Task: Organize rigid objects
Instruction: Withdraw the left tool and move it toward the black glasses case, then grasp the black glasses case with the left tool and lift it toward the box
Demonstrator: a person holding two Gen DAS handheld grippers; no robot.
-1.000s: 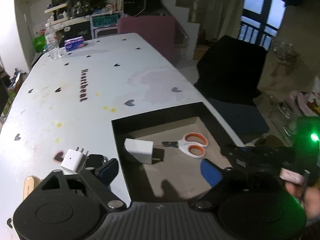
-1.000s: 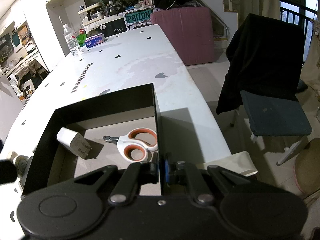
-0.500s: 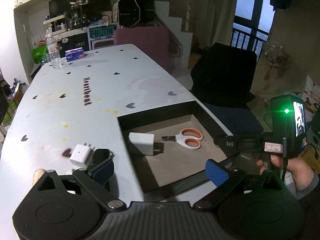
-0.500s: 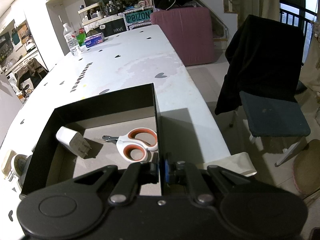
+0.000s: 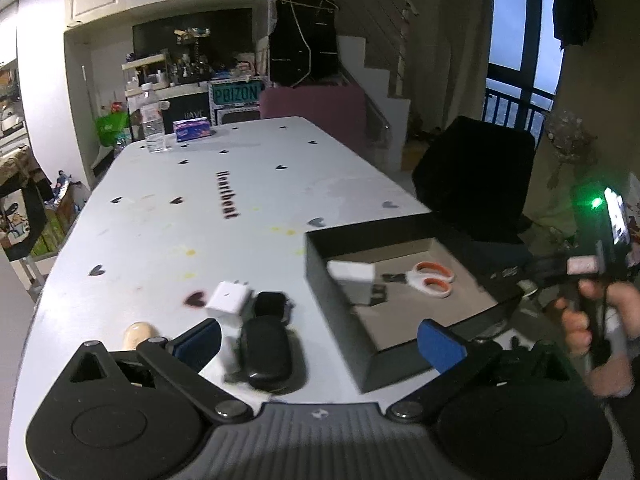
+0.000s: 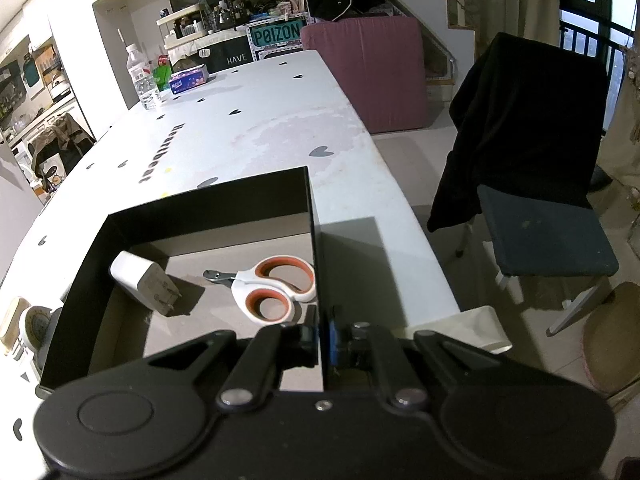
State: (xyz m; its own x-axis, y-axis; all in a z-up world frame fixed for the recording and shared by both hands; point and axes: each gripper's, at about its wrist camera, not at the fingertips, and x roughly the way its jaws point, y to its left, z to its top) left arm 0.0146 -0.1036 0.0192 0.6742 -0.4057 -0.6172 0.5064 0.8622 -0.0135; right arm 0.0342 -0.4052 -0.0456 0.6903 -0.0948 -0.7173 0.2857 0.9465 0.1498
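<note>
Right tool (image 6: 322,334) clamped on box (image 6: 200,204) wall, steadying it; left tool (image 5: 318,338) spread apart above black case (image 5: 266,354) on counter (image 5: 224,200), likely next pick.

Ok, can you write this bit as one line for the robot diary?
left gripper: open, above black case | right gripper: shut on box wall | in box: scissors, white charger

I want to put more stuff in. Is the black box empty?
Not empty. The black box already holds a white charger and orange-handled scissors lying on its floor, apart from each other.
</note>
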